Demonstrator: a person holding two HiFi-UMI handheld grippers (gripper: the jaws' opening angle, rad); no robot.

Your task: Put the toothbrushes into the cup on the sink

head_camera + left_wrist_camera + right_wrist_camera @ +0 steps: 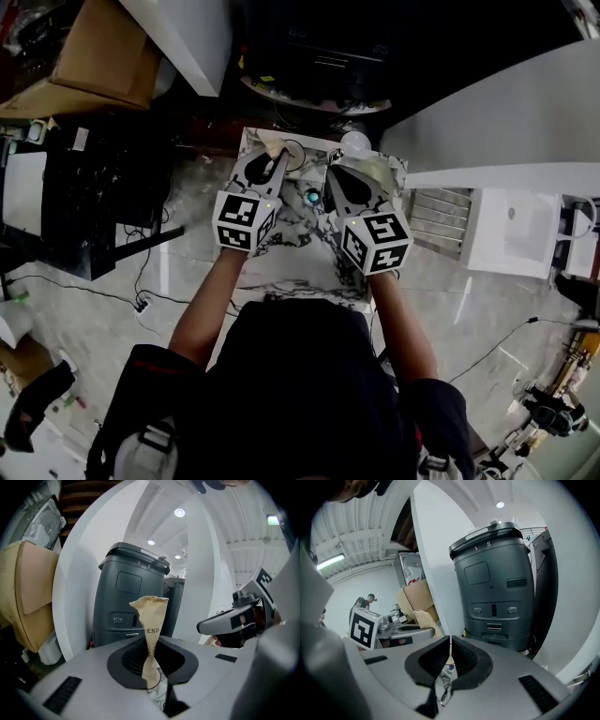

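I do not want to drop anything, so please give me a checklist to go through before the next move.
1. Left gripper holds the tan paper wrapper: ok, jaws pinch it.
2. Toothbrush inside that wrapper: cannot tell.
3. Right gripper free: cannot tell; jaws together, a thin pale edge between them.
4. Cup in sight on the marble counter: cannot tell; only a white round thing beyond the grippers.
5. Both grippers over the counter: ok.

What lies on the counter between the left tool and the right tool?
In the head view, a small teal round object sits on the white-and-grey marbled counter between the left tool, shut on a tan paper wrapper, and the right tool.
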